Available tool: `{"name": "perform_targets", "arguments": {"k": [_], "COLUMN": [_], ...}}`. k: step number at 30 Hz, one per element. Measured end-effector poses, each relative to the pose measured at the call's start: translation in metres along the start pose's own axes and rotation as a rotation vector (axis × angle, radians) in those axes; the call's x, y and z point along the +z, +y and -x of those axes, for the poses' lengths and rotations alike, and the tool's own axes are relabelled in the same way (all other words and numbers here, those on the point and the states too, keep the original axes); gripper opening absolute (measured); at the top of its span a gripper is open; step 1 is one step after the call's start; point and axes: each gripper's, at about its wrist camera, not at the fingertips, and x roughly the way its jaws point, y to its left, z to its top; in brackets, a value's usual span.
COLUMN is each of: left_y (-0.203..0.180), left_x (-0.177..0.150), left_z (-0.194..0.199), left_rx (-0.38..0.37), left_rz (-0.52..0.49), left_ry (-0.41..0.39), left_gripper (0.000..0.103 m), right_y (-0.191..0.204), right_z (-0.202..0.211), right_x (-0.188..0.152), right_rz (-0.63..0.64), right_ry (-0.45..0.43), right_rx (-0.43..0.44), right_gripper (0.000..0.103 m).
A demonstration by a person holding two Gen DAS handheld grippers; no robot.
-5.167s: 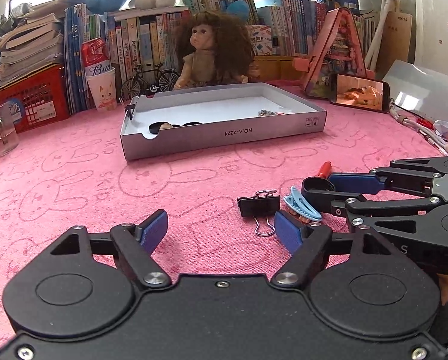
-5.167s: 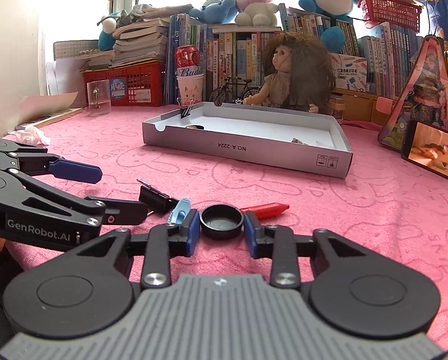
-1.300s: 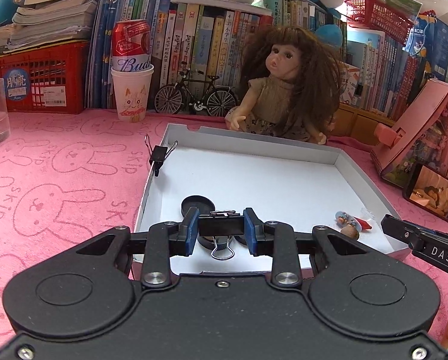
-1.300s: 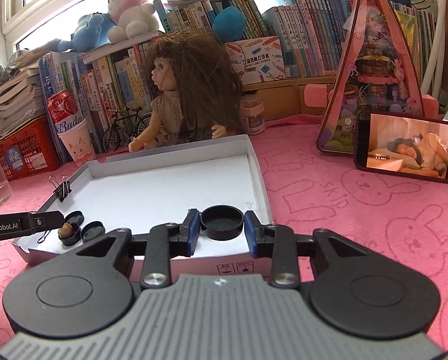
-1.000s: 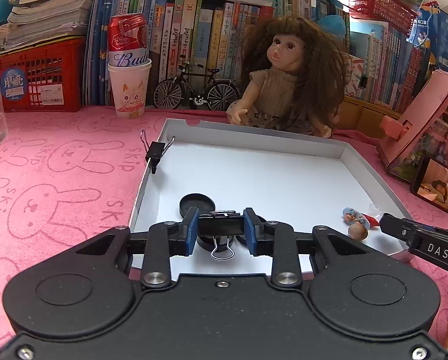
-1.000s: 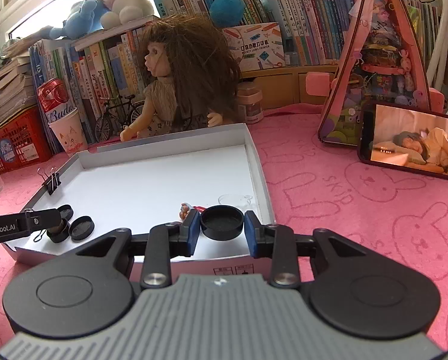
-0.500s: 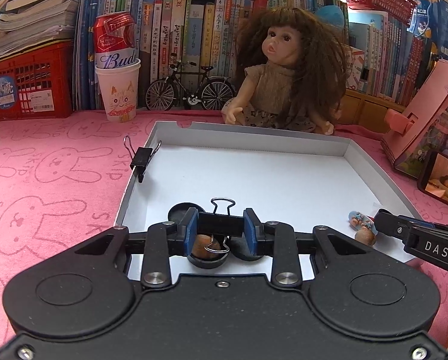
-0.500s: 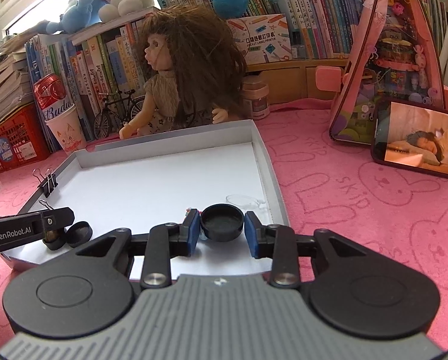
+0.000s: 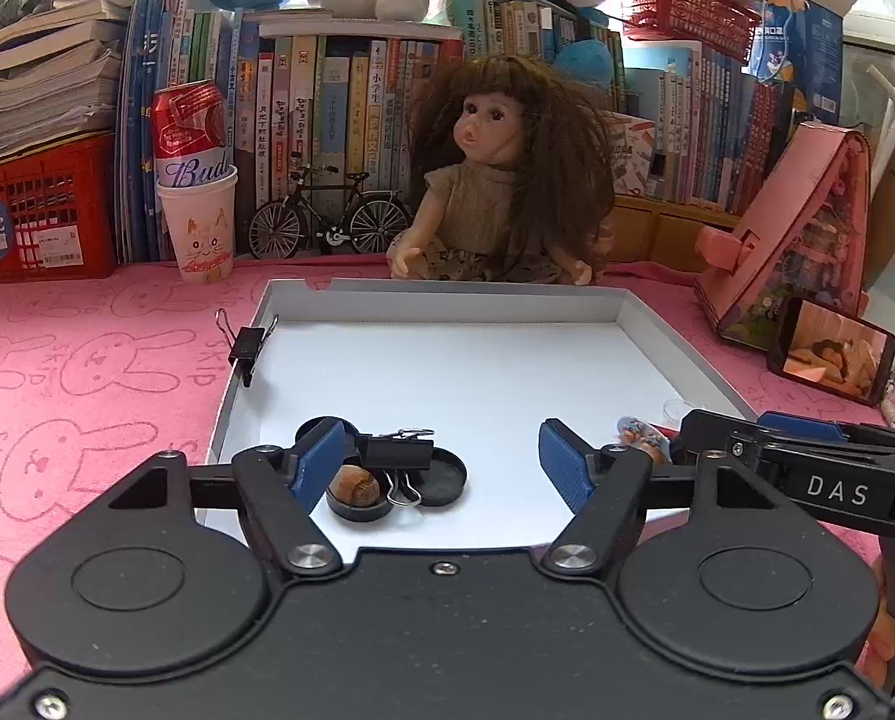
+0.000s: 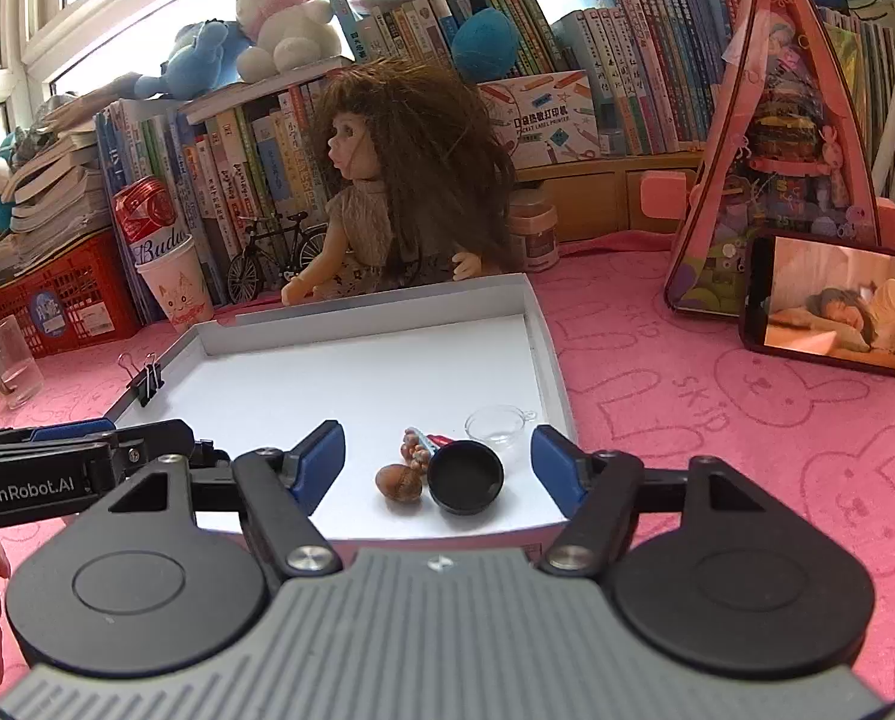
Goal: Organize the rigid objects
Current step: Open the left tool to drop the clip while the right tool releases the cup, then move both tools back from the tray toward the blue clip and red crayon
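Note:
A white cardboard tray (image 9: 447, 291) lies on the pink cloth. My left gripper (image 9: 441, 467) hangs over its near left corner, jaws opening. A black binder clip (image 9: 398, 455) lies free between them on two black caps (image 9: 444, 478), beside a brown nut (image 9: 354, 485) in a third cap. My right gripper (image 10: 438, 457) is over the tray's (image 10: 546, 360) near right corner, jaws opening too. A black cap (image 10: 465, 478) rests on the tray floor between them, touching neither pad, next to a nut (image 10: 398, 483) and a small figure (image 10: 420, 447).
Another binder clip (image 9: 246, 349) grips the tray's left wall. A clear plastic cup (image 10: 498, 426) lies by the right wall. Behind the tray sit a doll (image 9: 495, 180), a toy bicycle (image 9: 327, 219) and a paper cup with a can (image 9: 198, 228). A phone (image 10: 837, 315) stands at right.
Both grippers have opened. The binder clip has dropped from the left one onto the caps. The black cap has left the right one and lies in the tray beside the nut.

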Motion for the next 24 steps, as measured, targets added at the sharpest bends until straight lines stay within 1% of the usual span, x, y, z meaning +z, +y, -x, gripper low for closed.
{"name": "perform_targets", "arguments": {"k": [1,6,8,13,20,24], "left_y": [-0.001,-0.005,-0.006,-0.009,-0.016,-0.019], "left_x": [-0.001,-0.011,-0.016,-0.029,-0.036,-0.042], "left_z": [0.004,0.023,0.031,0.047,0.062,0.071], "left_rx": [-0.008,-0.048,-0.061,-0.095,-0.118,-0.138], "left_rz": [-0.005,-0.017,-0.020,-0.030,-0.055,-0.064], "left_ry": [0.000,0.000,0.003,0.012,0.012,0.018], "left_gripper": [0.071,0.073,0.073,0.074,0.074,0.074], "right_y": [0.001,0.003,0.002,0.000,-0.003,-0.002], "right_z": [0.003,0.017,0.023,0.035,0.043,0.047], "right_x": [-0.001,-0.008,-0.011,-0.015,-0.018,-0.023], "right_rz": [0.010,0.058,0.070,0.089,0.097,0.125], "right_ry": [-0.002,-0.008,-0.007,-0.004,-0.001,0.000], "right_rx": [0.004,0.020,0.031,0.045,0.048,0.043], "right_gripper": [0.083,0.084,0.086,0.087,0.087,0.087]}}
